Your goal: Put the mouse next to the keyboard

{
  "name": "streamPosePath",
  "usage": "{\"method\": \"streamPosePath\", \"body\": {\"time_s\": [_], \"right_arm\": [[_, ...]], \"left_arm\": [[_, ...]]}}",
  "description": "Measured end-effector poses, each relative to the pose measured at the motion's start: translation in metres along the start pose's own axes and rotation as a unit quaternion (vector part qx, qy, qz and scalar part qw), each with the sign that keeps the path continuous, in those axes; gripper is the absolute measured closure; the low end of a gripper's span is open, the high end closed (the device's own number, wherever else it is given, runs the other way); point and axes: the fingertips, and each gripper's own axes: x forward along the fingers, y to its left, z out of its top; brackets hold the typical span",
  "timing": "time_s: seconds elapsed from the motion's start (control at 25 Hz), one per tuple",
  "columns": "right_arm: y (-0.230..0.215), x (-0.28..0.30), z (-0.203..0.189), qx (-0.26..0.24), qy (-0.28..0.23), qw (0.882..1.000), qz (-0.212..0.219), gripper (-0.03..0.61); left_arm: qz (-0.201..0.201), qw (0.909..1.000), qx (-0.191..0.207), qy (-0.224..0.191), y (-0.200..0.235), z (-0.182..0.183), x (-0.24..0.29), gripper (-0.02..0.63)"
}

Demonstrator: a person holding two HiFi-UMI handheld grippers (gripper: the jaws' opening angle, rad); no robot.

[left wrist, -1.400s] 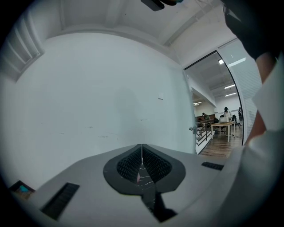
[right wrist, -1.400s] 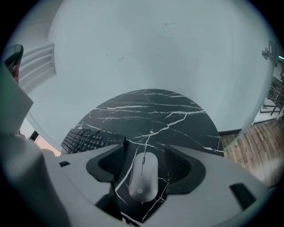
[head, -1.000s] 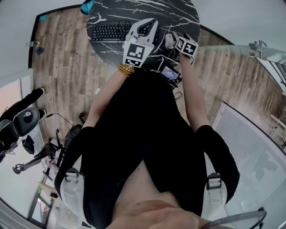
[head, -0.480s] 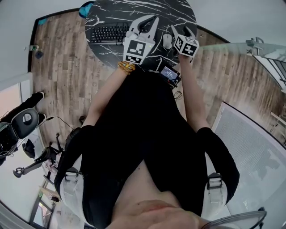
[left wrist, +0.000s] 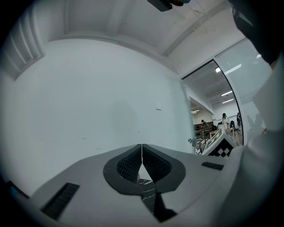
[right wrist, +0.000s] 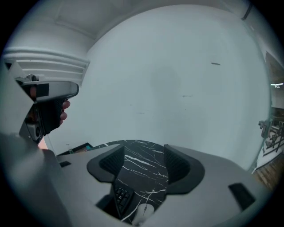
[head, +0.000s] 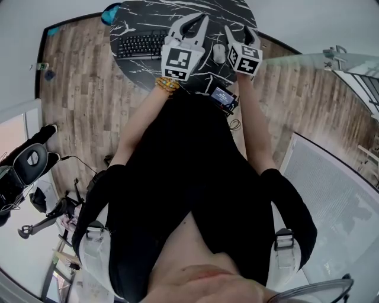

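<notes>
Mouse [head: 219,53], white, lies on the black marble table [head: 148,15], toward 3 o'clock from the black keyboard [head: 141,44] and apart from it. The left gripper [head: 195,19] sits between the two. In its own view its jaws are pressed tip to tip with nothing between them. The right gripper [head: 240,29] is just beside the mouse, at about 2 o'clock from it. Its jaws stand wide apart and empty, not touching the mouse, which shows below the gap at 6 o'clock.
</notes>
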Motion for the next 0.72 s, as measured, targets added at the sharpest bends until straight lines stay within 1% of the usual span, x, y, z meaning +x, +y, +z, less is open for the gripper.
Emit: {"method": "streamPosePath", "body": {"time_s": [0.28, 0.36, 0.44, 0.6, 0.72], "right_arm": [[0.01, -0.014, 0.017, -0.051, -0.023, 0.998, -0.013, 0.297], [0.011, -0.018, 0.02, -0.061, -0.029, 0.997, -0.02, 0.317], [0.012, -0.021, 0.021, -0.069, -0.034, 0.997, -0.026, 0.354], [0.019, -0.023, 0.022, -0.081, -0.05, 0.995, -0.021, 0.371], [0.023, -0.03, 0.027, -0.09, -0.071, 0.993, -0.022, 0.403]], "left_arm": [[0.002, 0.9999, -0.002, 0.013, -0.001, -0.012, -0.009, 0.597], [-0.003, 0.9999, -0.001, 0.016, -0.004, -0.015, -0.01, 0.597], [-0.006, 0.9998, -0.001, 0.017, -0.005, -0.017, -0.011, 0.597], [-0.002, 0.9999, 0.002, 0.016, 0.0, -0.016, -0.013, 0.597], [-0.002, 0.9999, 0.002, 0.015, -0.001, -0.016, -0.013, 0.597]]}}
